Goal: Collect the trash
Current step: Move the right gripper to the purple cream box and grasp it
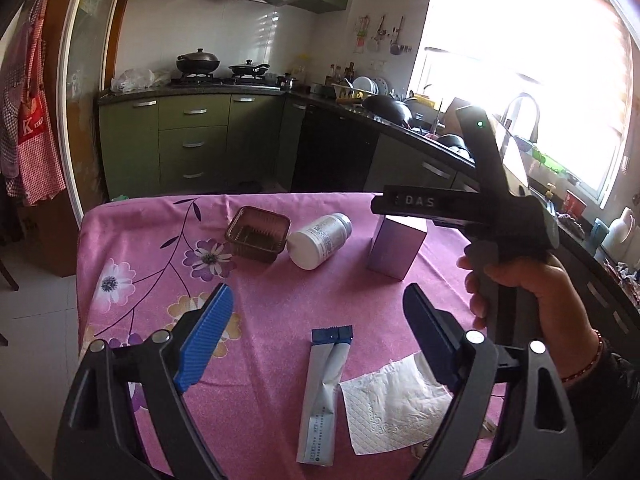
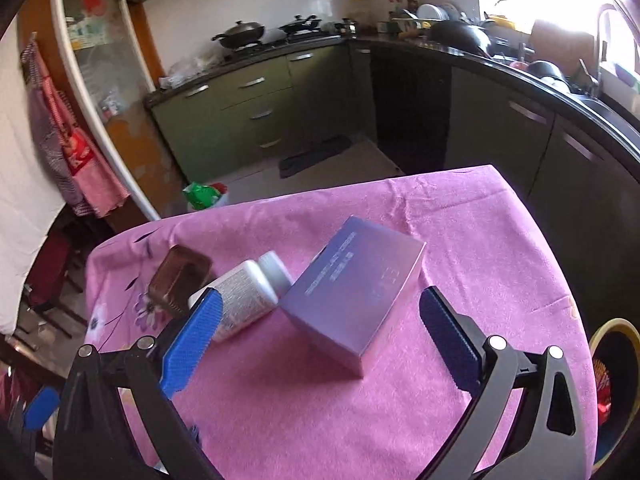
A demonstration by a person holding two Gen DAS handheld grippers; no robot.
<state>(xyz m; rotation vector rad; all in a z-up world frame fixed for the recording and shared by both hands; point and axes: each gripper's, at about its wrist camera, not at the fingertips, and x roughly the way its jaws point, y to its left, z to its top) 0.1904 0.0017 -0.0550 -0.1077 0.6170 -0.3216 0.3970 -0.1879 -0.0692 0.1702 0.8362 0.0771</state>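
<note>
While spread, right gripper [image 2: 320, 328] frames purple box [image 2: 356, 292], left gripper [image 1: 320, 328] spread above sachet [image 1: 322, 392].

Pink flowered tablecloth [image 1: 160, 248], lilac box [image 2: 356, 296], white bottle [image 1: 320, 240], brown tray [image 1: 258, 239].

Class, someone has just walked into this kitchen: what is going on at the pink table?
A person holds a claw in each hand over the pink floral table, clearing trash. Both claws are open and empty. The left claw hangs above a blue sachet and a white tissue. The right claw points at a purple box, with a white bottle lying on its side and a brown tray beyond. Nothing is picked up yet.
</note>
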